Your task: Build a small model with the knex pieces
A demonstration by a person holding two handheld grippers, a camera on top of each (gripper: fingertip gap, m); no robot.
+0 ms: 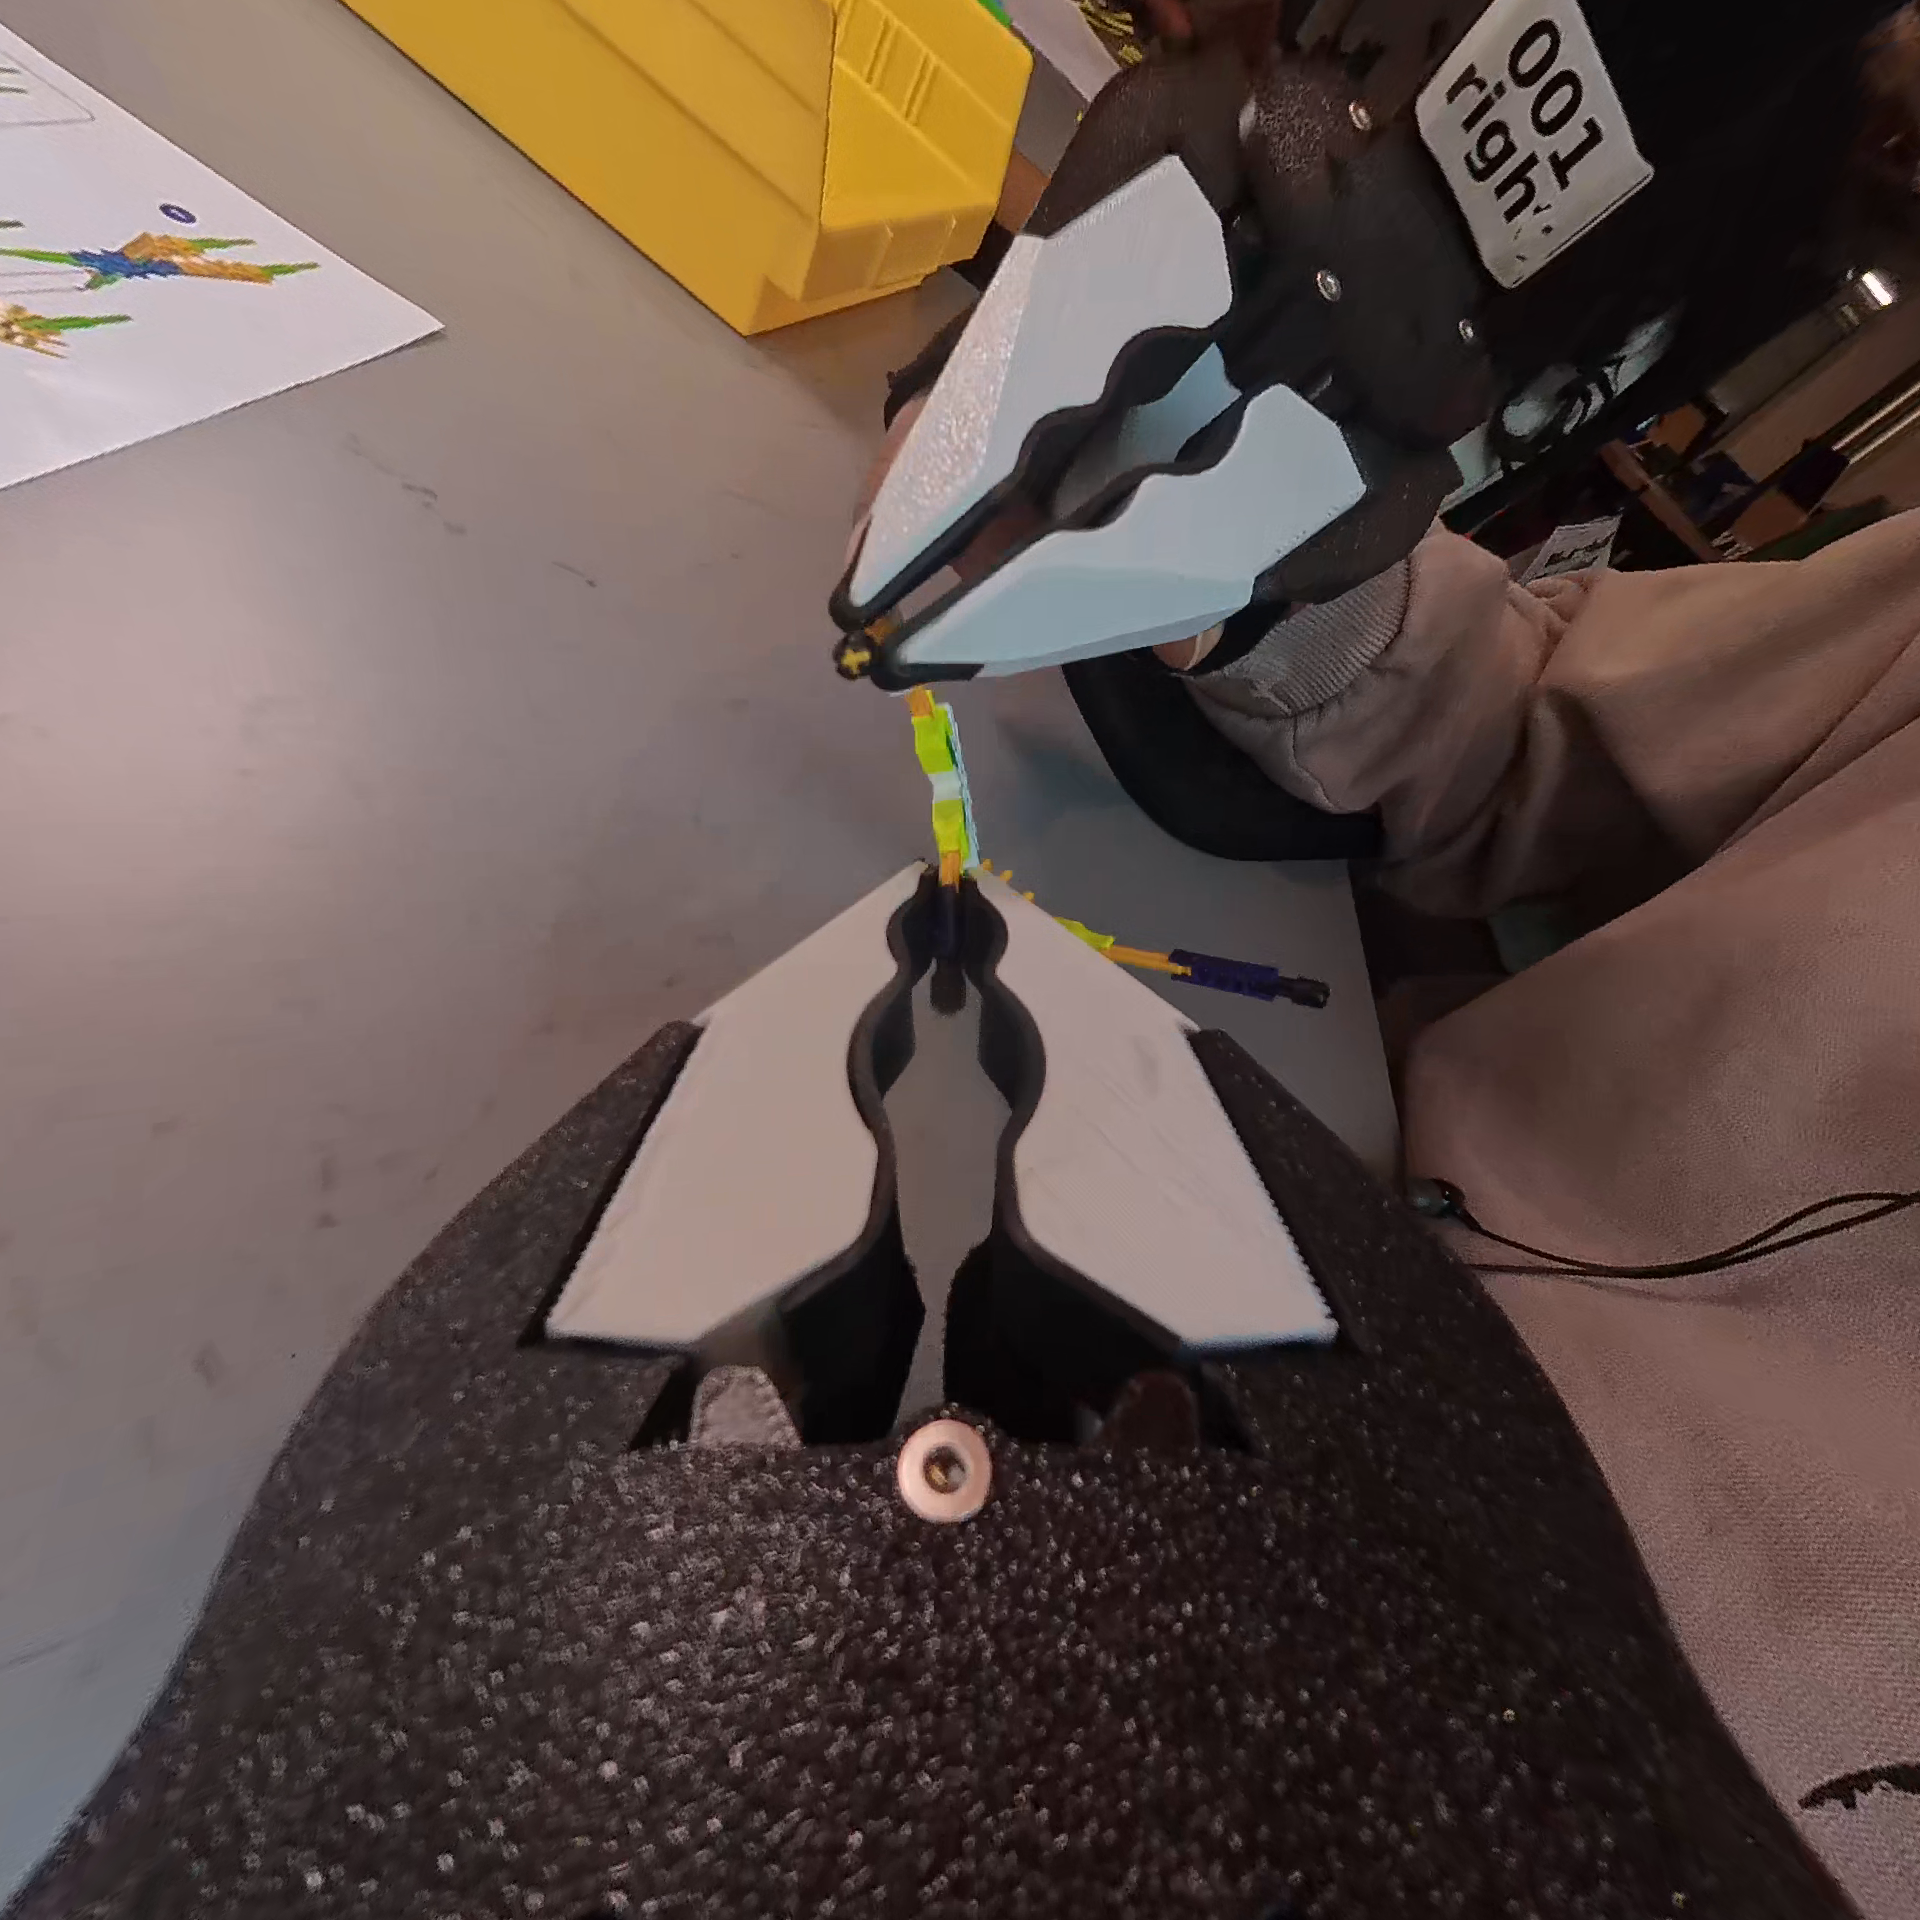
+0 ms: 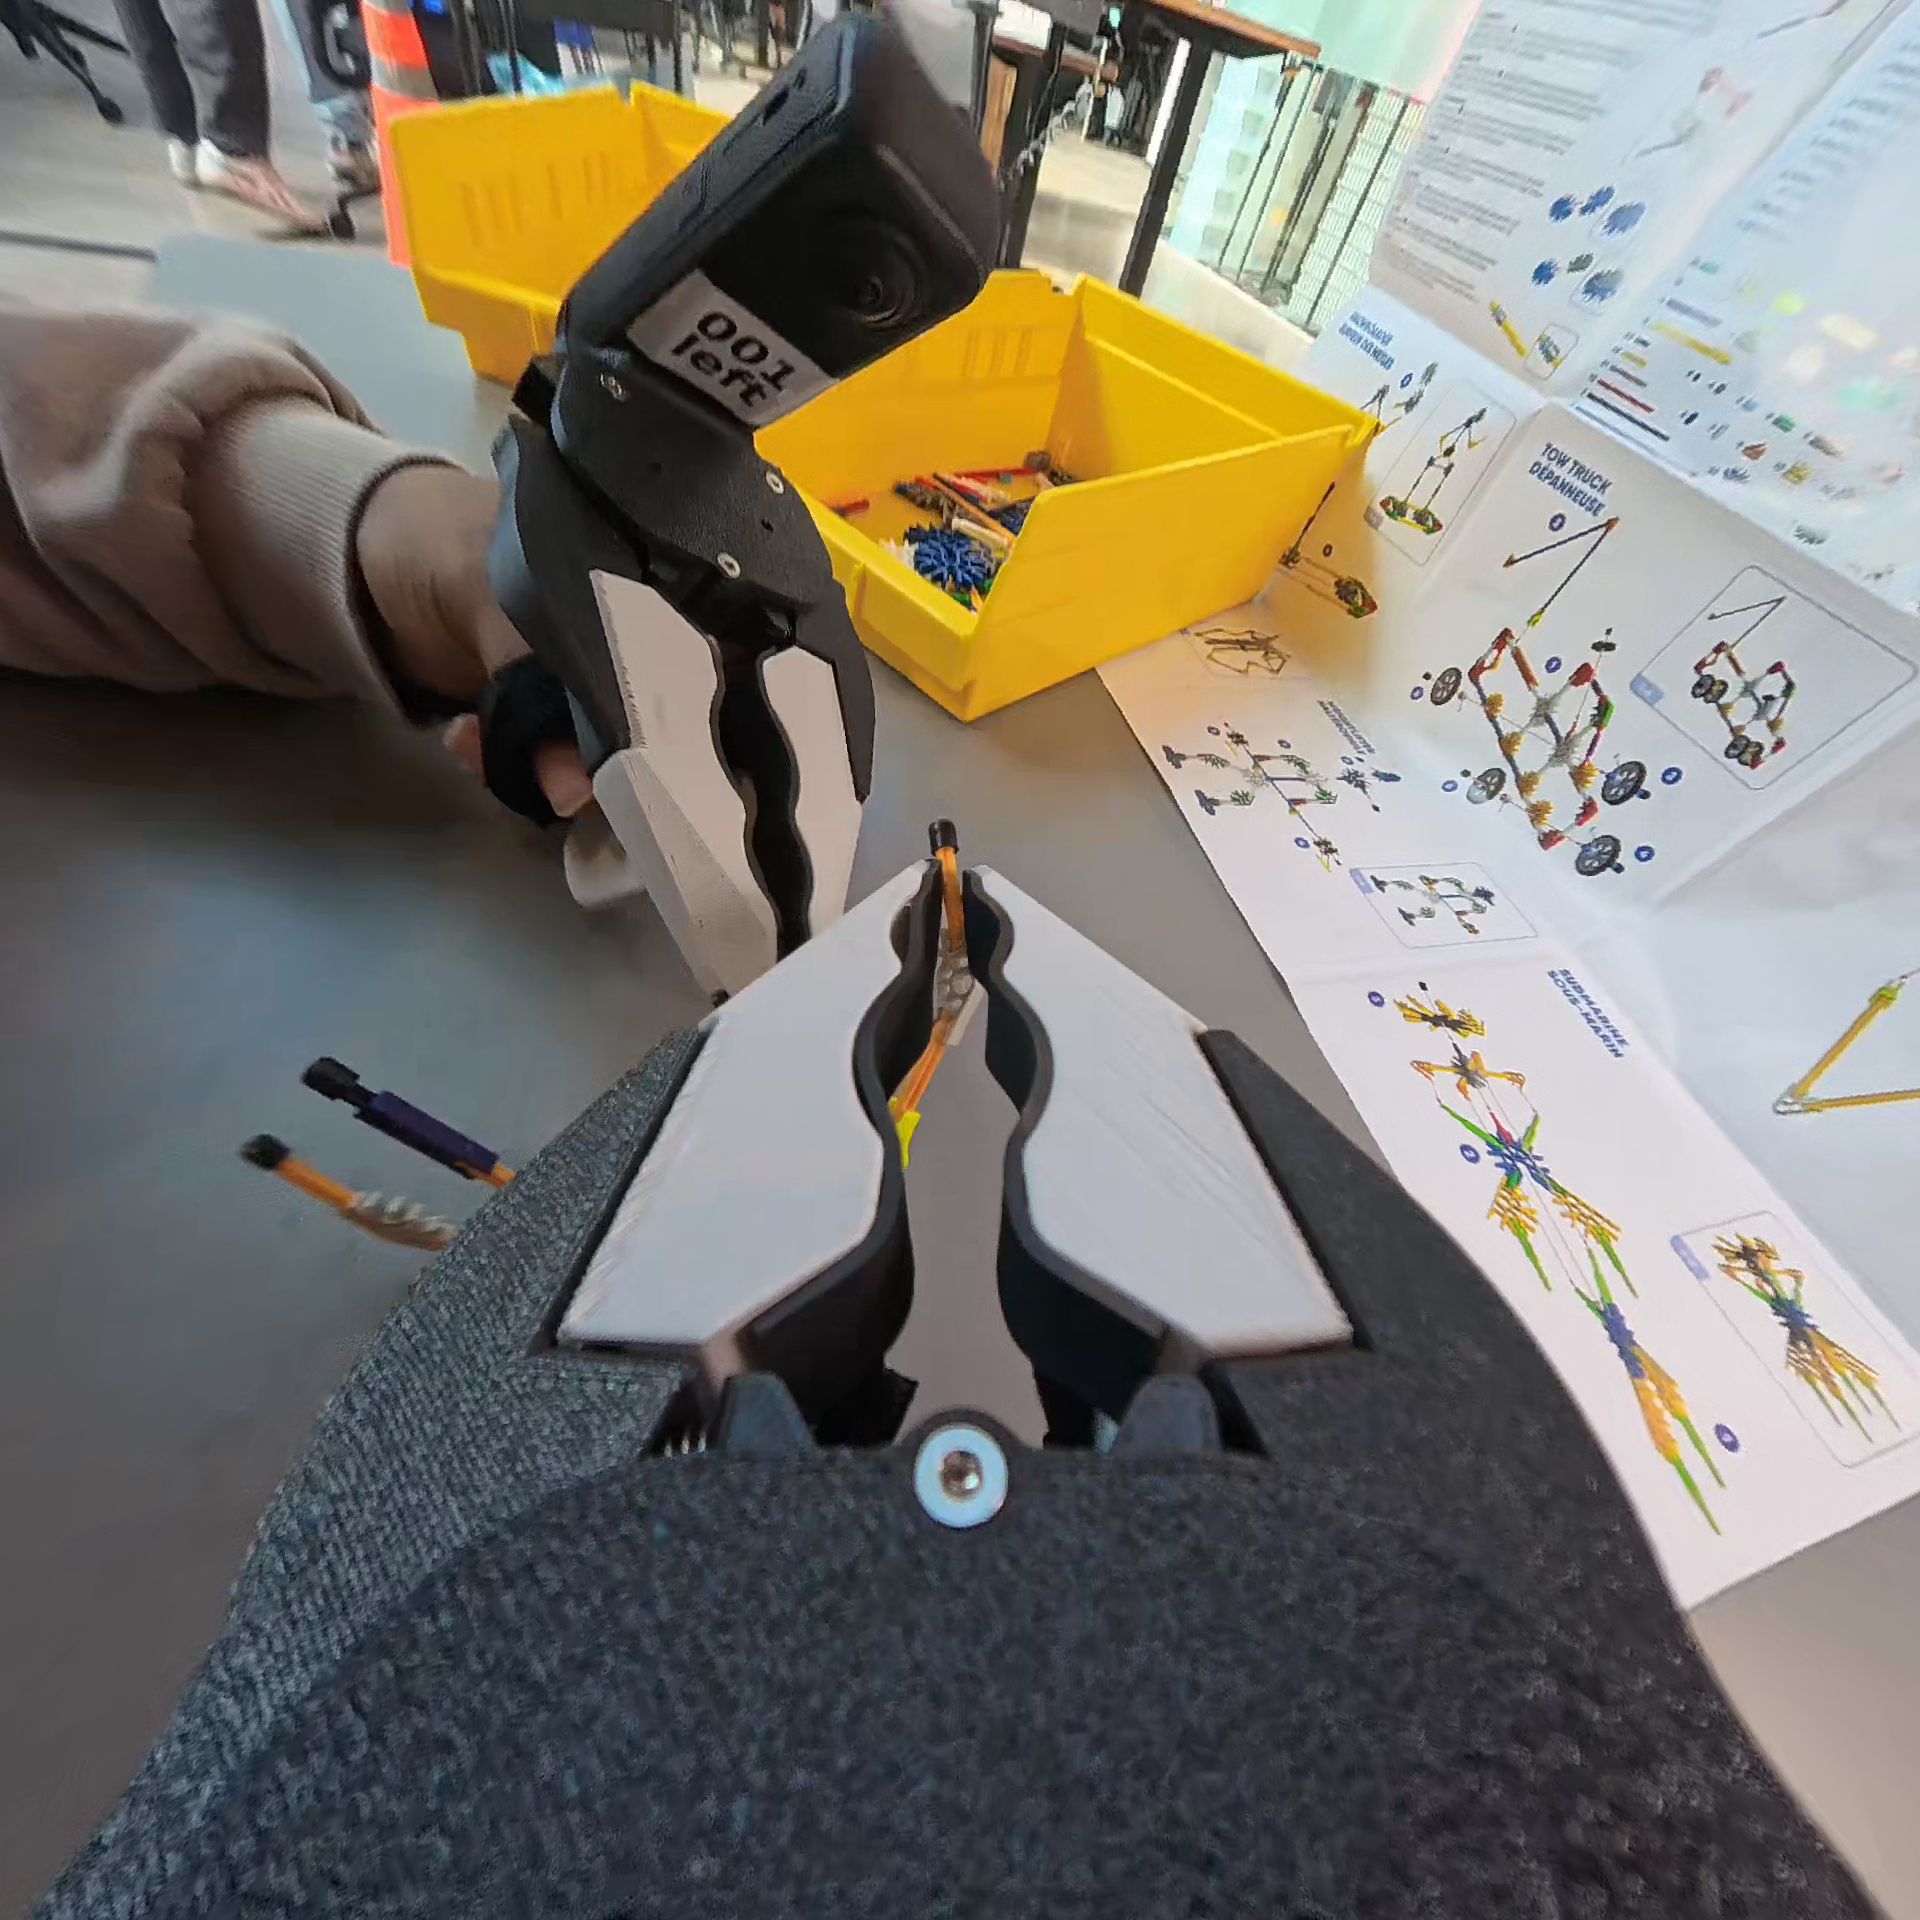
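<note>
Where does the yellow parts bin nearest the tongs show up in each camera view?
Left wrist view: the yellow bin sits at the top edge, left of the right tongs.
Right wrist view: it lies upper right of centre, open, with loose pieces inside, behind the left tongs.
Shared landmark: the white instruction sheet on the grey table.

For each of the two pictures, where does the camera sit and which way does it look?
Left wrist view: on the left gripper, looking along its fingers across the grey table toward the right gripper; a sleeve shows.
Right wrist view: on the right gripper, facing the left gripper, yellow bins and instruction sheet.
Shared: both grippers, the toy rod assembly, bin, sheet.
</note>
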